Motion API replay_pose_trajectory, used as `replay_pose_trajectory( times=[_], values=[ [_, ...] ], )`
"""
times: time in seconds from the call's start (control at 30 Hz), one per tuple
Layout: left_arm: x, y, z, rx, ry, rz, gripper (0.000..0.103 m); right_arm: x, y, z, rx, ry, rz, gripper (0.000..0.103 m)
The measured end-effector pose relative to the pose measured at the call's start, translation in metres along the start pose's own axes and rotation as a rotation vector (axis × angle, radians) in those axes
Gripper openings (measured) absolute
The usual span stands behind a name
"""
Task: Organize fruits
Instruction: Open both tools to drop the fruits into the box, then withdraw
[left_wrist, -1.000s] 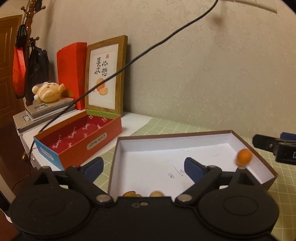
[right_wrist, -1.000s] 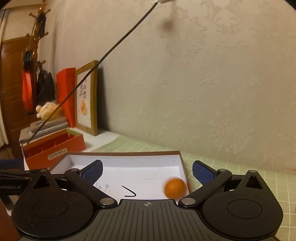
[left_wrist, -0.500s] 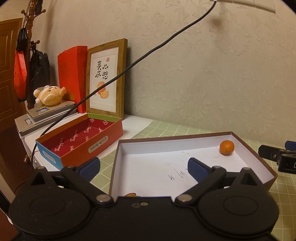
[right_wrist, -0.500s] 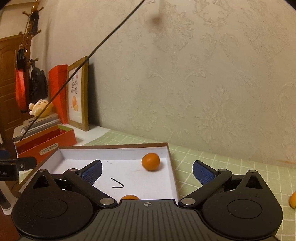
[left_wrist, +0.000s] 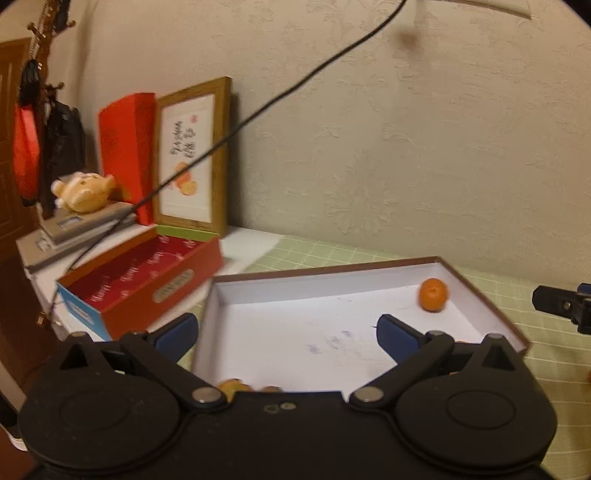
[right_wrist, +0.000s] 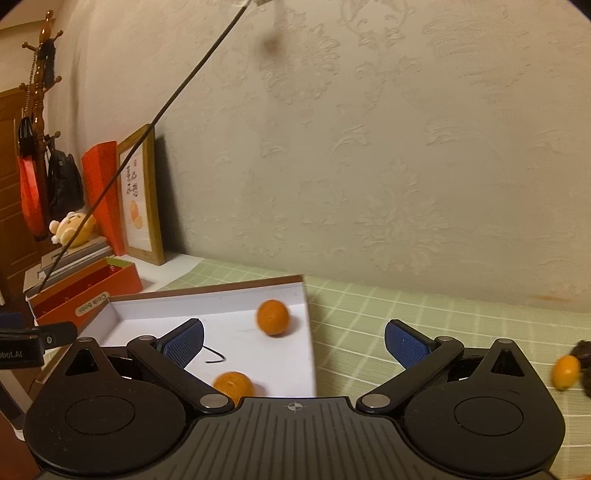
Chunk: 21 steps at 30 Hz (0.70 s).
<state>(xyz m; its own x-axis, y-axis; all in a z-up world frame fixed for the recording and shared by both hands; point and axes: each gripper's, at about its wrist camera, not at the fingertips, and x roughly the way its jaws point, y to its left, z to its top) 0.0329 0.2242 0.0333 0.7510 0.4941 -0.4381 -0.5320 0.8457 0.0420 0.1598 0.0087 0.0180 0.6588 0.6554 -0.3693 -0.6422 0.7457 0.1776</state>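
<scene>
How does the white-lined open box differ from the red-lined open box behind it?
The shallow white-lined box is wide and holds small orange fruits; the red-lined box with the blue end is narrower, deeper, and shows no fruit. The white one sits on the green checked mat. Both are open-topped.

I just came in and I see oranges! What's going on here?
Someone with a gripper in each hand is sorting little oranges into a white box. Two oranges, one farther back and one near the front, already lie inside. Both the left gripper and the right gripper have open, empty fingers. Another fruit waits on the green mat.
</scene>
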Motion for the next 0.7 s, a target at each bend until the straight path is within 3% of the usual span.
replay_pose_trajectory(
  times=[0.7],
  values=[
    [-0.018, -0.088, -0.009, 0.063, 0.004, -0.207, 0.097, -0.091, -0.075, -0.004, 0.049, -0.03, -0.176, 0.103]
  ],
)
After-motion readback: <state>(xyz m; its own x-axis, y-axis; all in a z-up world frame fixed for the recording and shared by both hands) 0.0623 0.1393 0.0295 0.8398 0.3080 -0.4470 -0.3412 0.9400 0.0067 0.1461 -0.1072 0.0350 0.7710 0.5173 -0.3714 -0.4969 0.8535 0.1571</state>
